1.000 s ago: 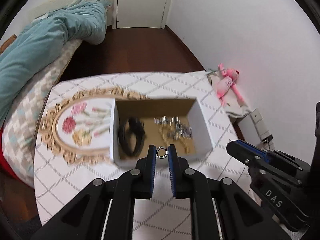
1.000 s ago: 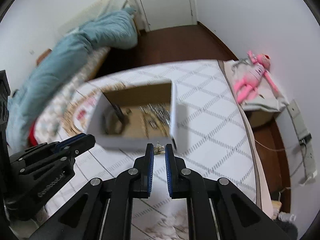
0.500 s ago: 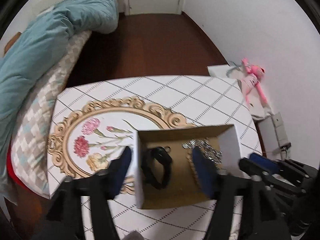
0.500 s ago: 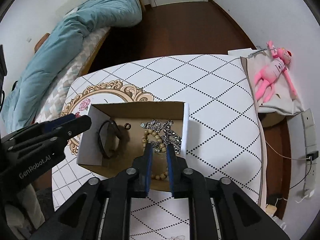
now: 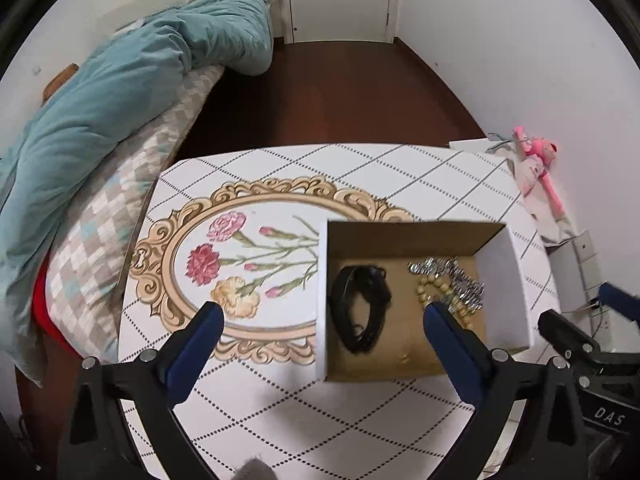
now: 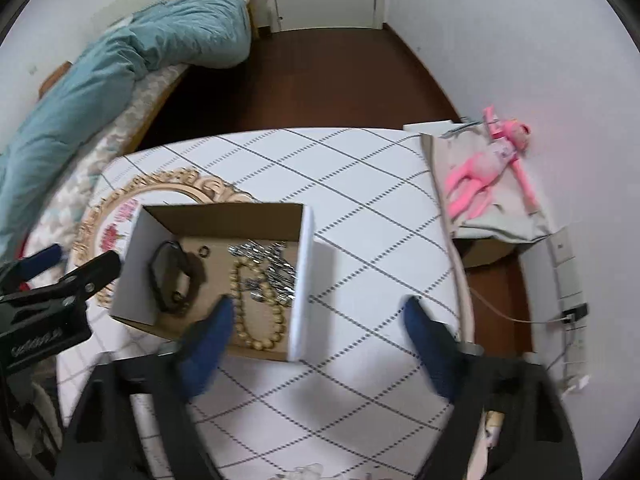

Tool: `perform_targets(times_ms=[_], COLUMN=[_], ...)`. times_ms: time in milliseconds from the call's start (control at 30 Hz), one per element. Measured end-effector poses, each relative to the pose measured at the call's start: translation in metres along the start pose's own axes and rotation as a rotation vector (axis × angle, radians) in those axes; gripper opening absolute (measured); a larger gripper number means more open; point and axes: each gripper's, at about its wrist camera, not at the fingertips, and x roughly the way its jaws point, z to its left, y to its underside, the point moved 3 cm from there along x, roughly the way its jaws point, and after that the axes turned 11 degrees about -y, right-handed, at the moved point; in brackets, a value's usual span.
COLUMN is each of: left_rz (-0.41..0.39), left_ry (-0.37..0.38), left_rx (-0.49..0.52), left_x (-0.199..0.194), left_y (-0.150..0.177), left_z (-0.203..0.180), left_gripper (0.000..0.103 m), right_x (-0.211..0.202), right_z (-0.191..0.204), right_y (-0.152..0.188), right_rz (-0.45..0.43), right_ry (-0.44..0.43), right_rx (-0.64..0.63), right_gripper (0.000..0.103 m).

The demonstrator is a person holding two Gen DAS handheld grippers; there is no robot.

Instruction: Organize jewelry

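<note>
An open cardboard box [image 5: 502, 292] [image 6: 302, 280] stands on the table. Inside lie a black band [image 5: 360, 308] [image 6: 172, 276], a small ring [image 6: 204, 252], a wooden bead bracelet [image 5: 436, 292] [image 6: 256, 312] and a pile of silver chain jewelry [image 5: 452, 280] [image 6: 272, 268]. My left gripper [image 5: 320, 316] is open and empty, raised above the box's left wall. My right gripper [image 6: 318, 316] is open and empty above the box's right wall. Each gripper shows at the edge of the other's view.
The table carries a white diamond-patterned cloth [image 5: 360, 420] with an oval floral print in a gold frame [image 5: 248, 260]. A pink plush toy [image 6: 488, 168] lies on a side stand at the right. A bed with a teal duvet [image 5: 120, 92] is at the left.
Both grippers have opened wide and pulled back above the box. The left one let go of a small ring and the right one of a small piece; the ring now lies in the box.
</note>
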Motion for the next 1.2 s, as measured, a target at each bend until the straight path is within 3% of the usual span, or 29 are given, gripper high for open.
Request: perform_targets(times_ms=[233, 567, 867, 1200], left_rz=[0.029, -0.013, -0.069, -0.183], left_ry=[-0.011, -0.016, 0.009, 0.016], left_rx=[-0.014, -0.032, -0.061, -0.074], left_x=[0.008, -0.011, -0.062, -0.143], left_y=[0.019, 0.017, 0.023, 0.035], left_z=[0.002, 0.006, 0.017, 0.036], left_gripper=[0.102, 0.102, 0.102, 0.102], right_x=[0.007, -0.006, -0.062, -0.153], right_z=[-0.002, -0.003, 0.007, 0.028], right_y=[0.016, 0.02, 0.026, 0.046], right_rz=[0.005, -0.021, -0.117, -0.244], right_ry=[0.098, 0.128, 0.134, 0.119], right_rx=[-0.007, 0.006, 0.011, -0.003], right_gripper=[0.103, 0.103, 0.103, 0.103])
